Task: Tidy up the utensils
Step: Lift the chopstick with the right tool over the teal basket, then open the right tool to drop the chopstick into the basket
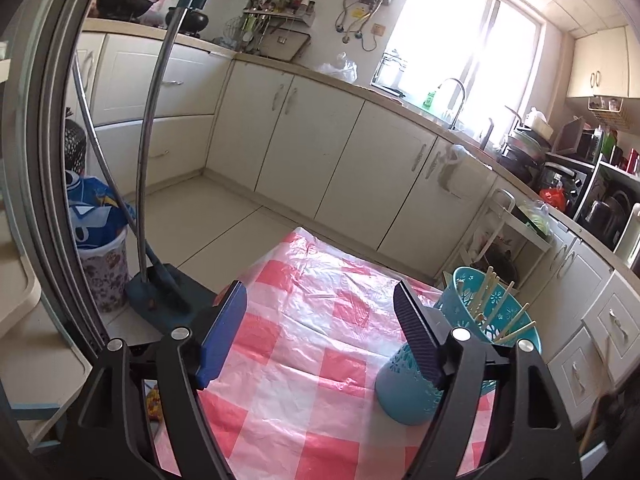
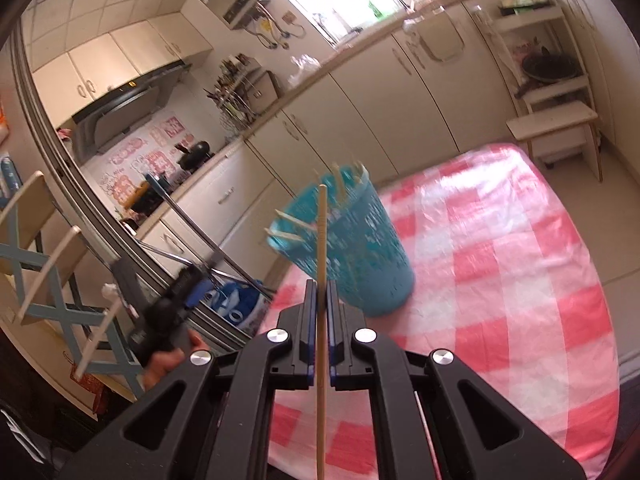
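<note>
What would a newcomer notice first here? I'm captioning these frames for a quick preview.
The pink-and-white checked tablecloth fills the foreground. A teal holder bristling with chopsticks stands on it. The right gripper pinches a single chopstick upright before it, while the left gripper hangs open and empty beside the holder.

Your left wrist camera looks forward and slightly down between its fingers, low over the near edge of the checked table (image 1: 304,320), facing the window wall, with the teal holder (image 1: 452,360) close on its right. Your right wrist camera sits higher and rolled, facing the stove corner. Both views share the table, the holder (image 2: 352,248) and the cabinets (image 1: 304,136).
</note>
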The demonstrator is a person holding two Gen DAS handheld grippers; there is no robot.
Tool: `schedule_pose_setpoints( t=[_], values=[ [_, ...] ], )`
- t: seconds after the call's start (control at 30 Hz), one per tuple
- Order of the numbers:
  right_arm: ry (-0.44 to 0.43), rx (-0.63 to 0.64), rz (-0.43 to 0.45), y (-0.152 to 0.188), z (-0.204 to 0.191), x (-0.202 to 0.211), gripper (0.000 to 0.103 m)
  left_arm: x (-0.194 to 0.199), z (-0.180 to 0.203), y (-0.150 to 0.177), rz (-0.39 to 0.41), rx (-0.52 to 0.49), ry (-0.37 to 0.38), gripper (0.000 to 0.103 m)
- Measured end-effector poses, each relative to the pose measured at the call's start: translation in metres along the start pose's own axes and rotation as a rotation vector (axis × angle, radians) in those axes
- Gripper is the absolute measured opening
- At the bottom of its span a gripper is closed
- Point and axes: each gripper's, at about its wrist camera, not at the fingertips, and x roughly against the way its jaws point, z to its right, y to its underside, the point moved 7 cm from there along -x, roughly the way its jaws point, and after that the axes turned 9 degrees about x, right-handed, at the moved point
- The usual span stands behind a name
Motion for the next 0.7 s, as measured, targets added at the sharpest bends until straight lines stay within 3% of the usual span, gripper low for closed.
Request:
schedule_pose_setpoints(
  t=[0.2,0.33,0.47,0.7],
  values=[
    [0.005,0.07,0.188,-0.088,-0.03,-0.023,0.005,-0.002,0.004,0.009,-0.028,-0.03,0.005,0.075],
    [0.138,0.121,0.287,-0.121,-0.029,-0.06,0.005,-0.009,0.006,0.017,-0.056,-0.042,-0.004,0.076],
    [0.28,0.173,0.297,-0.118,-0.015,-0.1,0.005,-0.017,0.011,0.024,-0.085,-0.06,-0.01,0.077],
    [0.362,0.254,0.255,-0.079,-0.008,-0.124,0.005,-0.024,0.021,0.037,-0.142,-0.096,-0.019,0.083]
  ],
)
